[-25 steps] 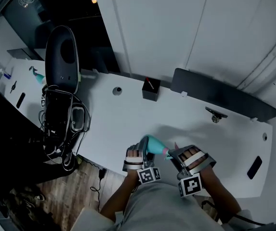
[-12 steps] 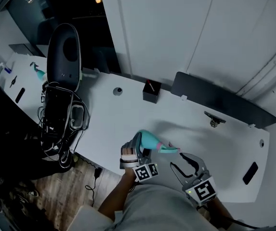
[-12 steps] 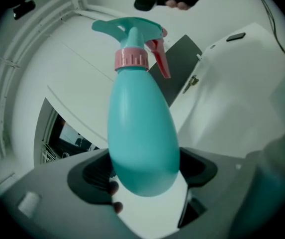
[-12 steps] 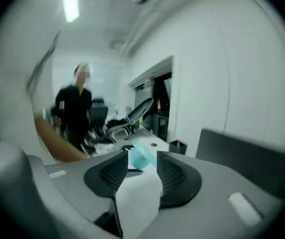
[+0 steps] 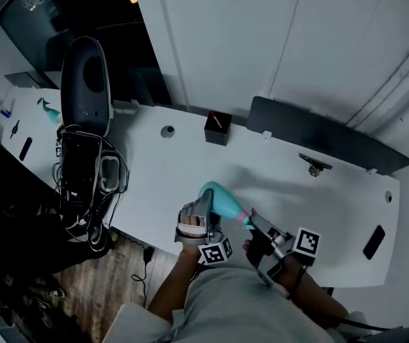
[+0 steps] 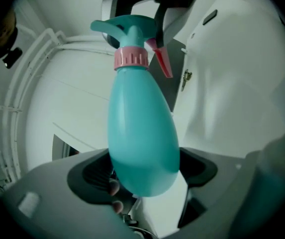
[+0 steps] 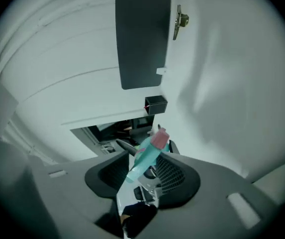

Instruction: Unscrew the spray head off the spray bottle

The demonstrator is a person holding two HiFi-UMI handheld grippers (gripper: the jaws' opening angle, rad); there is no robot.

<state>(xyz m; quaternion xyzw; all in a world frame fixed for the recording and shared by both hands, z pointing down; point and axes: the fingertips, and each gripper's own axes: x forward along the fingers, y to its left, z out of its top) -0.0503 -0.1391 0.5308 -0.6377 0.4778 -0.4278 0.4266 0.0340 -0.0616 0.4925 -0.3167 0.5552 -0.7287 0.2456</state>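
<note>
white desk along a pale wall, with a black box at the back and a cable tangle off to the side. left gripper is clamped round the fat body of the teal spray bottle, holding it up off the desk by the front edge. right gripper jaws have just been opening and stand apart, spray head between them with a gap on one side. pink collar sits on the neck.
</note>
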